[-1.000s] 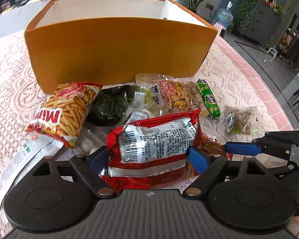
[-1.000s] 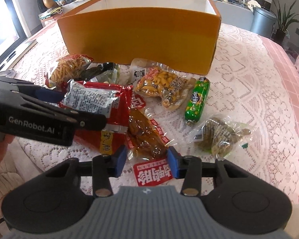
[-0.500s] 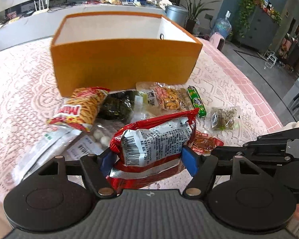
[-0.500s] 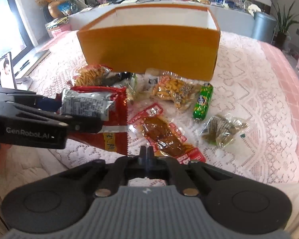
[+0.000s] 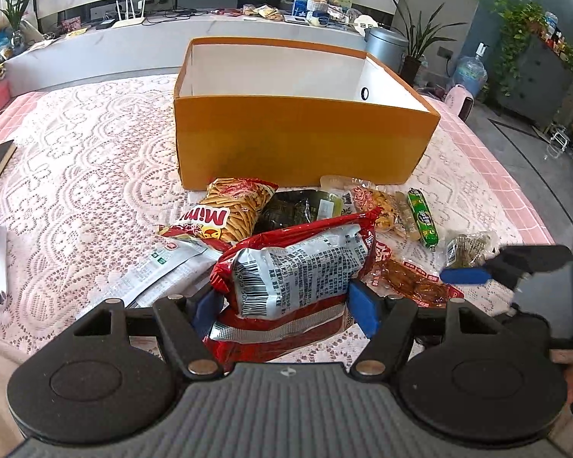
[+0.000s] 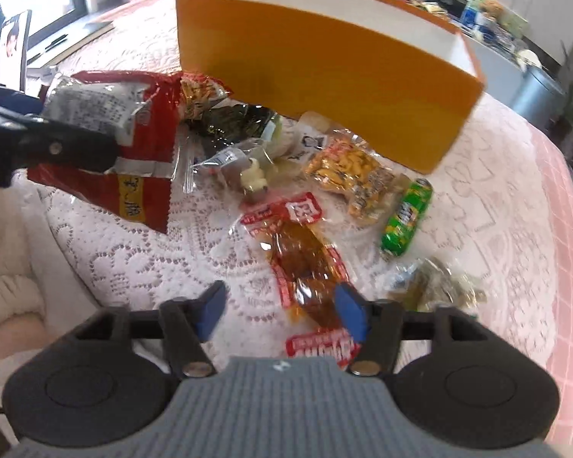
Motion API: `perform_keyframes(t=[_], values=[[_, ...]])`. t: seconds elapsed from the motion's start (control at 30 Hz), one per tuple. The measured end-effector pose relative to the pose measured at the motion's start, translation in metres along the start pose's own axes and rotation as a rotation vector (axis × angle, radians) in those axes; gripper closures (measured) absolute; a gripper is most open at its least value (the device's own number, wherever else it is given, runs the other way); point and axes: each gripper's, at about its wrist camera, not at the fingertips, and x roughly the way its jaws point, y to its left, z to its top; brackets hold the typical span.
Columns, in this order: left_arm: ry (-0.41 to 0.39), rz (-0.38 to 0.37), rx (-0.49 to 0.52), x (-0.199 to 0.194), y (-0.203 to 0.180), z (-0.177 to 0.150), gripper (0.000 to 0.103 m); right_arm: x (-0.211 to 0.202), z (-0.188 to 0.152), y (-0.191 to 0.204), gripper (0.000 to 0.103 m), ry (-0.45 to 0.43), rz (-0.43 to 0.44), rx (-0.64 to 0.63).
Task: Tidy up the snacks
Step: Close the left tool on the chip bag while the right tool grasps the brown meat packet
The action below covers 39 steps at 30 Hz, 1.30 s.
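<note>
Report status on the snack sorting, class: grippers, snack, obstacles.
Left hand-held gripper shut on red snack bag, lifted. Right hand-held gripper open over brown snack pack. Orange box ahead, open top, path unobstructed.

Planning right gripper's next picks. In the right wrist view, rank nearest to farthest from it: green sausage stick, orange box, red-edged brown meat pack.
1. Red-edged brown meat pack: between the open fingers.
2. Green sausage stick: right, mid-table.
3. Orange box: at the back.
</note>
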Motion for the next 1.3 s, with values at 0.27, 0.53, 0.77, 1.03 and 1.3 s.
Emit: perform_keyframes(t=[0.27,0.53,0.77,1.03,1.3], values=[[0.011,0.004,0.005,0.006,0.001,0.000,0.022,0.027,0.015,-0.012,0.037,0.031,0.039,0.067],[0.002,0.000,0.010,0.004,0.003,-0.001,0.022,0.021,0.009,-0.002,0.063,0.009,-0.005,0.040],[-0.010,-0.005,0.007,-0.002,0.004,-0.002,0.022,-0.021,0.002,0.003,0.081,-0.059,0.040,0.095],[-0.043,-0.011,0.010,-0.016,0.002,-0.001,0.022,-0.052,0.003,-0.003,0.103,-0.135,0.032,0.151],[-0.060,-0.013,-0.009,-0.021,0.007,0.001,0.022,-0.068,0.012,-0.002,0.103,-0.182,0.026,0.140]])
